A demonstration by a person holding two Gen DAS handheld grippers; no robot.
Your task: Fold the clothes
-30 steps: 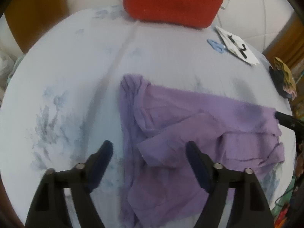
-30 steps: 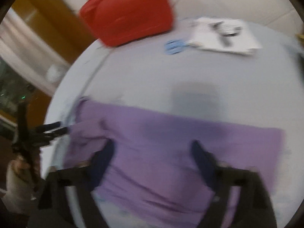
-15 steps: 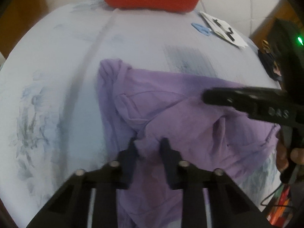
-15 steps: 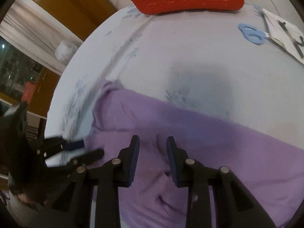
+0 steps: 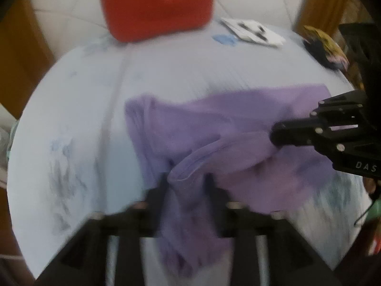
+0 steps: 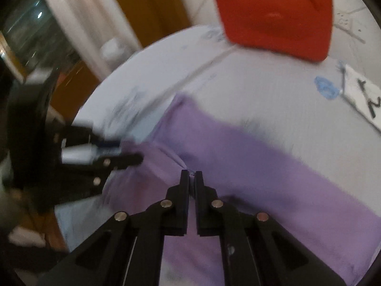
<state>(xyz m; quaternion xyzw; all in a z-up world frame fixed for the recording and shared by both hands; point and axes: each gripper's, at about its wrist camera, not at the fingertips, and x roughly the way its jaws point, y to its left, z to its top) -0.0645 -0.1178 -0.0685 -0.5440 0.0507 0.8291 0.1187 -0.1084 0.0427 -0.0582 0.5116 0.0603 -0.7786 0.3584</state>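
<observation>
A purple garment (image 5: 238,124) lies across the pale blue table (image 5: 166,71); it also shows in the right wrist view (image 6: 250,157). My left gripper (image 5: 188,181) is shut on a raised fold of the purple garment near its left end and holds it above the table. My right gripper (image 6: 192,175) is shut on a pinch of the purple garment further right. The right gripper also shows at the right of the left wrist view (image 5: 278,135), gripping the lifted fold. The left gripper shows at the left of the right wrist view (image 6: 133,155). Both views are motion blurred.
A red bag (image 5: 157,4) stands at the table's far edge, also in the right wrist view (image 6: 276,16). White papers (image 5: 252,32) and blue scissors (image 6: 326,88) lie at the far right. A dark bundle (image 5: 323,45) sits at the right edge.
Both grippers went from open to shut on the garment. The pinched fold has lifted off the table between them, and both cameras have pulled back and up.
</observation>
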